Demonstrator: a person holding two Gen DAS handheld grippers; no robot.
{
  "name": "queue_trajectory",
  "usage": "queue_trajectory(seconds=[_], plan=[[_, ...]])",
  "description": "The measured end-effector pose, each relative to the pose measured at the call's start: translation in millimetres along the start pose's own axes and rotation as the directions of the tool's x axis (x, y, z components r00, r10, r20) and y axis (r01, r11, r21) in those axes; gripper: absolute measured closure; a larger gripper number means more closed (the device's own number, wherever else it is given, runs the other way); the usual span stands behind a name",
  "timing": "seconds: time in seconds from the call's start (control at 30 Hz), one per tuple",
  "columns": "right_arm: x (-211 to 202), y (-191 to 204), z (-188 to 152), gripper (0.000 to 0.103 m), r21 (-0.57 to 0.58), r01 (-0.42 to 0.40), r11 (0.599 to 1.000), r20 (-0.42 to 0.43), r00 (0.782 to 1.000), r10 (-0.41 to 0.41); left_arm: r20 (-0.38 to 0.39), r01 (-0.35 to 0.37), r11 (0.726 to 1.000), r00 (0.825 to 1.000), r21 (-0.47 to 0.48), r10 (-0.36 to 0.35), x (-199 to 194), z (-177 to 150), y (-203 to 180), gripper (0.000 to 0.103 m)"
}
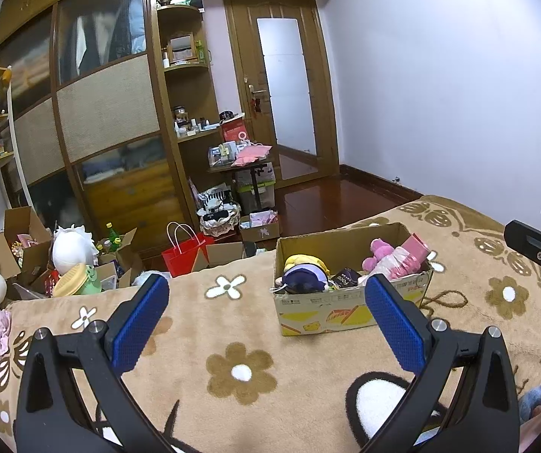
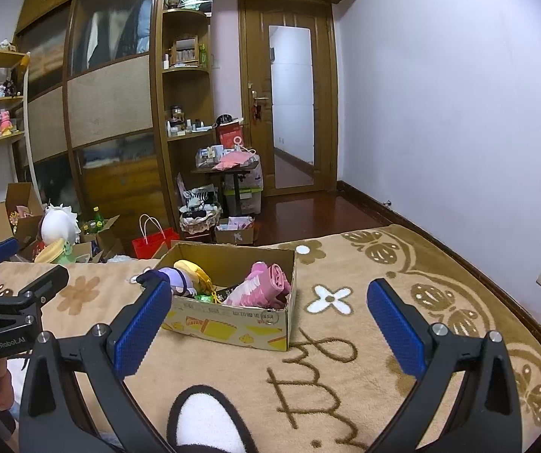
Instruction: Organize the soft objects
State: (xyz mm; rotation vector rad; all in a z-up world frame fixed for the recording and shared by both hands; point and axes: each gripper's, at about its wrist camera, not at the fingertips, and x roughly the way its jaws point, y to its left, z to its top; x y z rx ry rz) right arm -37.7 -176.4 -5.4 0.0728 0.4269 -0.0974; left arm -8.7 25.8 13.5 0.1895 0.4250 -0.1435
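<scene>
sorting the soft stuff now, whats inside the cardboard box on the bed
The cardboard box holds a yellow-and-purple plush doll, pink plush toys and a small dark packet. Whatever lies beneath them, and the box floor, is covered.

A tall brown wooden wardrobe (image 1: 100,113) stood beside a brown wooden door (image 1: 282,87) with a frosted glass panel. On the dark wooden floor (image 1: 319,207), a red paper shopping bag (image 1: 183,253) stood near open cardboard cartons (image 1: 25,241).
</scene>
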Motion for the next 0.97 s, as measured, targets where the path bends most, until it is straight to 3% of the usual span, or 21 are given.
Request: queue_trajectory(seconds=[0.97], plan=[[-4.8,-4.2,2.9,0.000,0.011,0.017,1.000,0.000,1.000,-0.017,-0.001,0.004,1.000,1.000,-0.022,-0.004,0.8,-0.6,5.4,0.000]])
